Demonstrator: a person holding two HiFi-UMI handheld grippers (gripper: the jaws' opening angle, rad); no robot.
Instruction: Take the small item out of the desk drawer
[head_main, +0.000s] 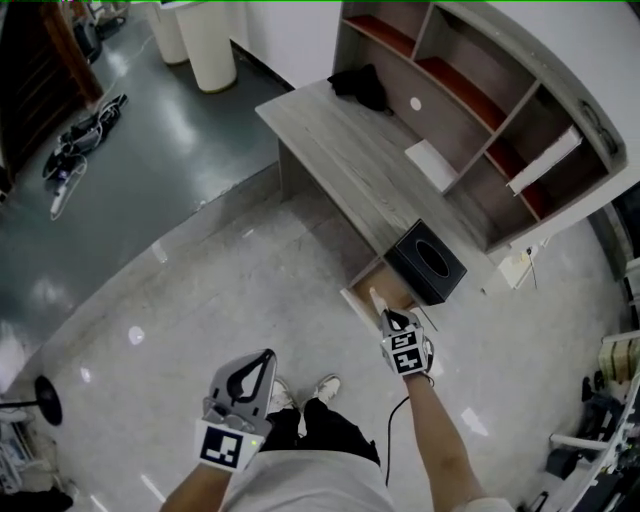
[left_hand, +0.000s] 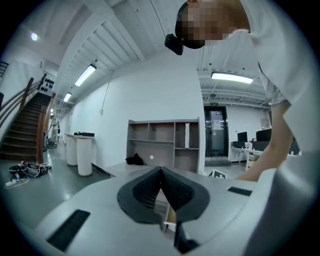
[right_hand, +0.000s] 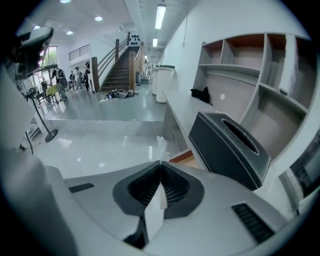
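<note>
Pinching small white item (right_hand: 155, 214), thin, flat, edge-on, between shut jaws of right gripper (right_hand: 160, 165); holding left gripper (left_hand: 161, 170) jaws together, empty.

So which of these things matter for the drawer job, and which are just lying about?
Job: open drawer, small white item, right gripper pinching it.
Lying about: tissue box, black cloth, white sheet, floor cables, idle left gripper.
</note>
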